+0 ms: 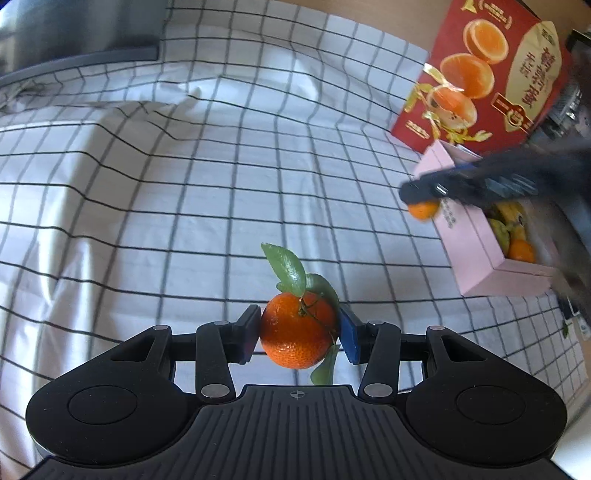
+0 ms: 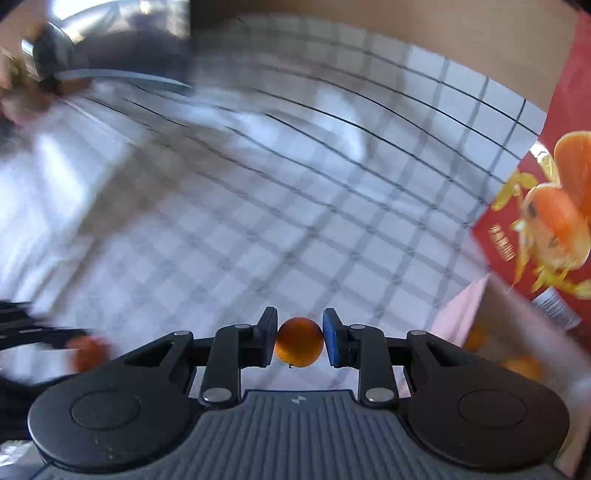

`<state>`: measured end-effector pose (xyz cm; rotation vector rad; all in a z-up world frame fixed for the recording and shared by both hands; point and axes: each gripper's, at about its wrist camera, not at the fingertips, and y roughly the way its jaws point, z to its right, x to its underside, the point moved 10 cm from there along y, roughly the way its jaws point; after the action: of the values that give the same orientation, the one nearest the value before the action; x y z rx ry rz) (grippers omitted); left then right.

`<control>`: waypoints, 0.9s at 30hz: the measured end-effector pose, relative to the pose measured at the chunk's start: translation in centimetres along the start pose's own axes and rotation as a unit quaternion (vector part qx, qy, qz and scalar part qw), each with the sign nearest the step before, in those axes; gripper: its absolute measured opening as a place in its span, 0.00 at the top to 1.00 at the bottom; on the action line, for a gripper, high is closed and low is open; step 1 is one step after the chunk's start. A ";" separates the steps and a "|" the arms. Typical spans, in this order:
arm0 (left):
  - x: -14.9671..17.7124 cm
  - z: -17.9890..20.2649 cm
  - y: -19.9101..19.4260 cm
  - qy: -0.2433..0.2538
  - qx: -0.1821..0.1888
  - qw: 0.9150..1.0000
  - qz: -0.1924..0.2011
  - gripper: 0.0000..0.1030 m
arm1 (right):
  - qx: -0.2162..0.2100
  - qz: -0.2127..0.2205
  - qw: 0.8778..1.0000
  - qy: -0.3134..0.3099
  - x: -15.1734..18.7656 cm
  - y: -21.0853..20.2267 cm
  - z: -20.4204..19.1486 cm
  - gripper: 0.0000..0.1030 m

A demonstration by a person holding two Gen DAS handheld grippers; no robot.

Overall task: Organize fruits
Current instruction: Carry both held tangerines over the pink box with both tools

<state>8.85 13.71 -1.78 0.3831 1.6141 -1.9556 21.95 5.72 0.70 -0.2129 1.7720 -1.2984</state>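
- Your left gripper (image 1: 298, 334) is clamped on a leafy mandarin (image 1: 297, 332), pads pressed to both sides of it, jaws about half spread.
- That mandarin has a stem and green leaves (image 1: 286, 266) sticking up past the fingers; one more leaf hangs under it.
- It's held above the white checked tablecloth (image 1: 184, 184), not touching the cloth.
- Your right gripper (image 2: 300, 341) is pinched on a small plain orange (image 2: 299, 341), jaws narrow, both pads on the fruit.
- The right wrist view is badly smeared by motion; cloth detail there is hard to read.
- From the left wrist view your right gripper shows blurred at the right, its orange (image 1: 423, 209) at the near edge of the pink box (image 1: 476, 254).
- The pink box is open and holds fruit: an orange (image 1: 521, 251), yellow and green pieces; can't tell exactly what kinds.
- A red carton (image 1: 491, 70) printed with orange halves stands just behind the pink box.
- A dark grey object (image 1: 74, 33) sits at the far left edge of the cloth; can't tell what it is.
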 end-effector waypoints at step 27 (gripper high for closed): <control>-12.3 32.8 -3.4 0.226 0.243 0.938 0.095 0.51 | 0.148 0.226 0.921 0.281 20.8 -23.4 10.0 0.75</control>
<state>21.06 -14.52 15.28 1.2141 1.2516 -2.2035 9.02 -23.60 8.15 0.7694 1.8917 -1.3300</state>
